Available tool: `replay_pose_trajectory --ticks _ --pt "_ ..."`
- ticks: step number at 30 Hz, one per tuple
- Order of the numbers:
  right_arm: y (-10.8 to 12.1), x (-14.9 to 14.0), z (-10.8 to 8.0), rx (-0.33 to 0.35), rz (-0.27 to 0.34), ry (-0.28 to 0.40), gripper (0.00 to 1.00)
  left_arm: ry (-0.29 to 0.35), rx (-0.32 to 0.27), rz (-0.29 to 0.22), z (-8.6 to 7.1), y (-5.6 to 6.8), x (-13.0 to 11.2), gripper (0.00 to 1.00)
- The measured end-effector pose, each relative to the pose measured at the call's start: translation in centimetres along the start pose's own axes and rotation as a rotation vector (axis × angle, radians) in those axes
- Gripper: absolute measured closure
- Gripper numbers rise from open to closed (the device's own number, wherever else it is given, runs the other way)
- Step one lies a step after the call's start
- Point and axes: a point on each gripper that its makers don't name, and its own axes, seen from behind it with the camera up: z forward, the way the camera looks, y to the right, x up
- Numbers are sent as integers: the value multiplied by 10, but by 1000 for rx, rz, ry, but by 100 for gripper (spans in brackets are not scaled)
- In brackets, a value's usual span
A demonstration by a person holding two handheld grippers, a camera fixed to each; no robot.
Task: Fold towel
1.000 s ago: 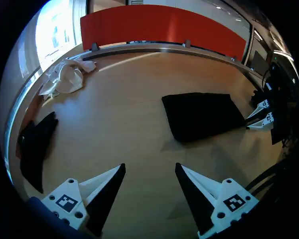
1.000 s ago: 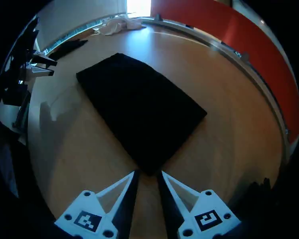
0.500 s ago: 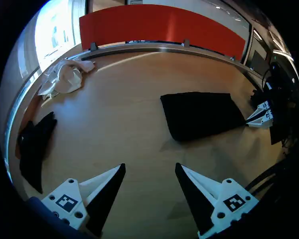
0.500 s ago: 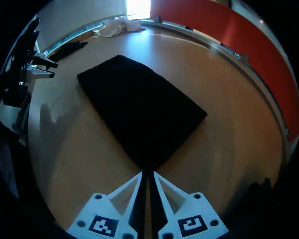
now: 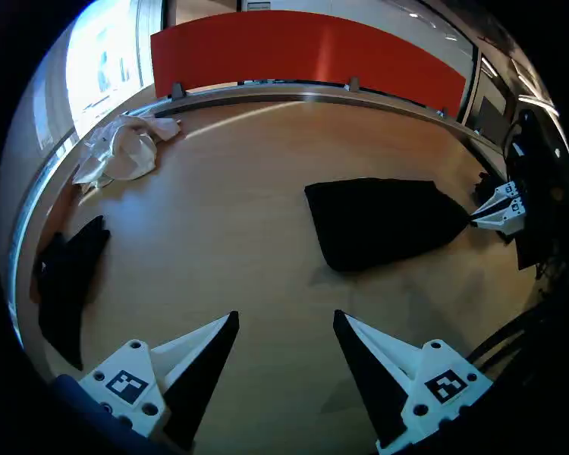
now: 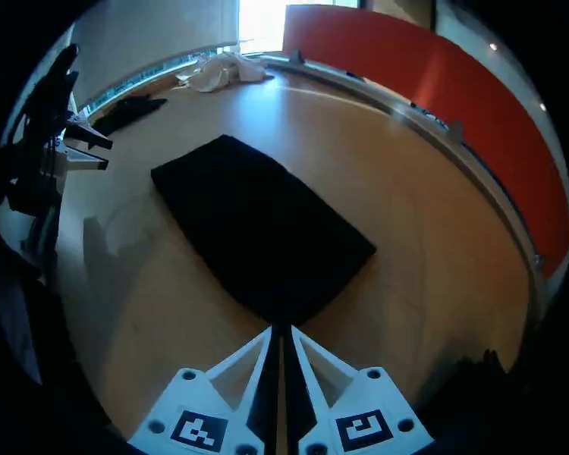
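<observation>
One black towel [image 6: 262, 235], a flat dark rectangle, lay on the wooden table [image 6: 406, 227], its near corner drawn to a point. The right gripper [image 6: 281, 334] had its jaws pinched together on that corner. The left gripper [image 5: 284, 314] had its jaws wide apart and empty.

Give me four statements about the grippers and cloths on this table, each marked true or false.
1. The right gripper is clamped on a corner of the black towel. True.
2. The left gripper grips the towel too. False: it is open, apart from the towel.
3. The crumpled white cloth lies on the black towel. False: it lies apart, near the far edge of the table.
4. A red partition stands behind the table. True.
</observation>
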Motion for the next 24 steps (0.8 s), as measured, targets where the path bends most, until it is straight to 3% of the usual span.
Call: replay_pose_trajectory --ticks 15,24 --pt "-7 87 -24 -4 -57 147 97 14 1 -10 -7 -1 4 8" --pt "-13 116 -27 7 -103 179 97 21 0 -19 -11 -1 5 8"
